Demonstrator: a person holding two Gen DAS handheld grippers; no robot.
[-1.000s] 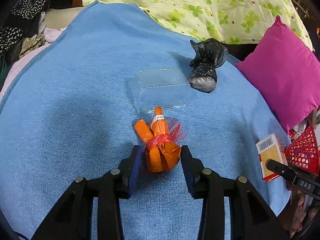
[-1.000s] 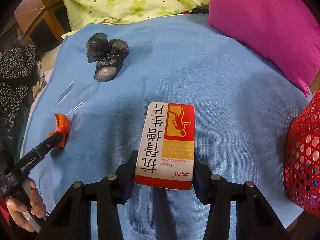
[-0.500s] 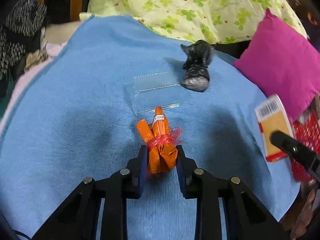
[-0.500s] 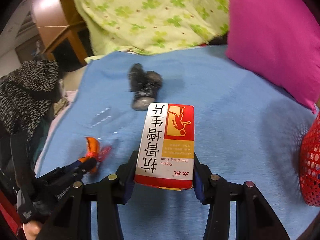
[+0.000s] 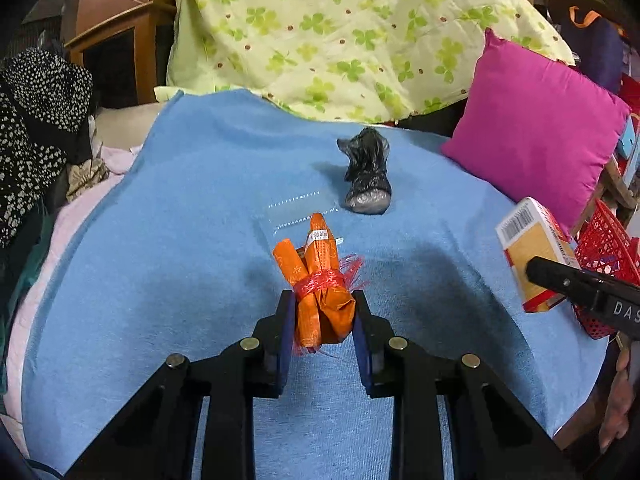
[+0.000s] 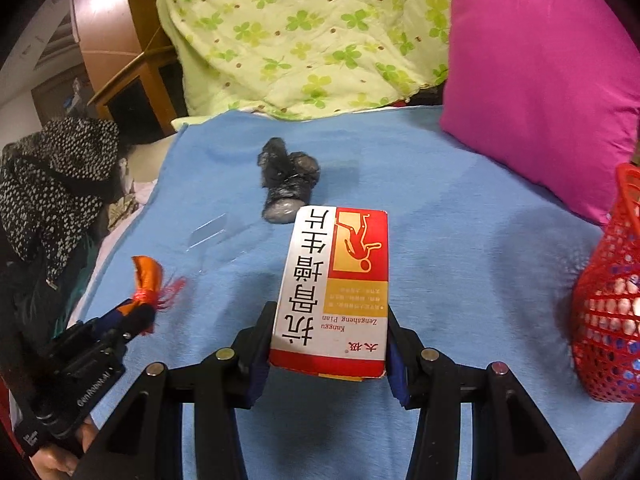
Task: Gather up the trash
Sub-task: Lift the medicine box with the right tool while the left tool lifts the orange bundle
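- Left wrist view: the left gripper has just been closing, and its jaws now clamp the orange bundle tied with red string — a second ago they stood apart on either side of it, with the bundle lying on the blue blanket.
- The bundle's shadow now falls on the blanket away from it, so it is off the cloth; more of the green clover quilt and the wooden furniture at the far left shows than before.
- Right wrist view: the right gripper holds the red and white box between its pads, about as narrowly open as a second ago; the box's near end sits in the jaws and the rest juts away from the camera.
- The black bag bundle and the clear plastic sheet lie on the blanket, far of both grippers.
- Hard to make out: the clear sheet shows only by glints along its edges.
- Cut off: the red basket at the right edge, its contents only pale blurs through the mesh, and the pink pillow beyond it.
- Only the fingers of the person's hands show, at the frame edges.
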